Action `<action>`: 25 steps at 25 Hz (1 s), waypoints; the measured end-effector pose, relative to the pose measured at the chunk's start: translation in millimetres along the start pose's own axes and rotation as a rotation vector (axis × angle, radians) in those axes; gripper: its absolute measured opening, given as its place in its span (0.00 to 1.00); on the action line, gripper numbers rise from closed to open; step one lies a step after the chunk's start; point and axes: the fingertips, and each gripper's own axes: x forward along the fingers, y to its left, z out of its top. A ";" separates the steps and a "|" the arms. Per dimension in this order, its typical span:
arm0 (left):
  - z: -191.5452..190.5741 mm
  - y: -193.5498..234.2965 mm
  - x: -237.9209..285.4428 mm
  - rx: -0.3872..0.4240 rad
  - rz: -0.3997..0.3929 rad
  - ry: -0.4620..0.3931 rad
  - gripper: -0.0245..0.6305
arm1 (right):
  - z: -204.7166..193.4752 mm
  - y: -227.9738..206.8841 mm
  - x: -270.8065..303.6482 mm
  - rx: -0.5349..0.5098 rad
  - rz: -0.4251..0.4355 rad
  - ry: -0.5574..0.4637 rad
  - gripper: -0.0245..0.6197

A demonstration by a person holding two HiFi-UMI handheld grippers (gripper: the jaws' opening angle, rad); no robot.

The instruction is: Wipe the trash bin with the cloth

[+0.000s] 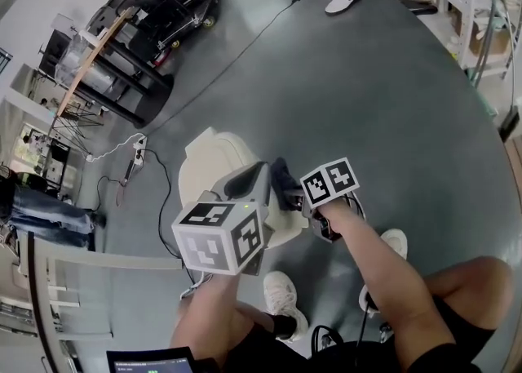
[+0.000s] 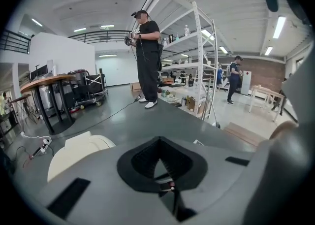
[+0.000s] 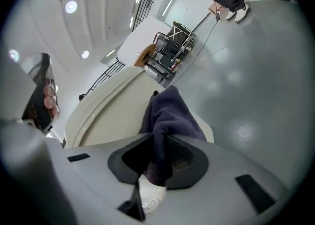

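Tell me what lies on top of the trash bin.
A dark cloth, shut in the right gripper, lies on top of the bin. The surface beneath the cloth is covered, and the bin's inside cannot be seen.

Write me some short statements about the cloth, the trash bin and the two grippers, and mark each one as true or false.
1. The right gripper holds a dark blue cloth in its jaws. True.
2. The cloth lies on the floor, far from the bin. False: it is in the right gripper's jaws, up against the trash bin.
3. The trash bin is cream-coloured. True.
4. The left gripper also grips the cloth. False: its jaws are together with nothing between them.
5. The bin stands on a table. False: it stands on the grey floor.
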 end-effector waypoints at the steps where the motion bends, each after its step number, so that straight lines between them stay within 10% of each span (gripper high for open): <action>1: -1.2 -1.4 0.9 0.007 -0.001 0.008 0.04 | -2.7 -4.7 1.8 0.004 -0.005 0.004 0.15; 25: -52.1 -50.1 41.2 0.105 -0.120 0.172 0.04 | -65.1 -118.5 65.3 0.070 -0.129 0.101 0.15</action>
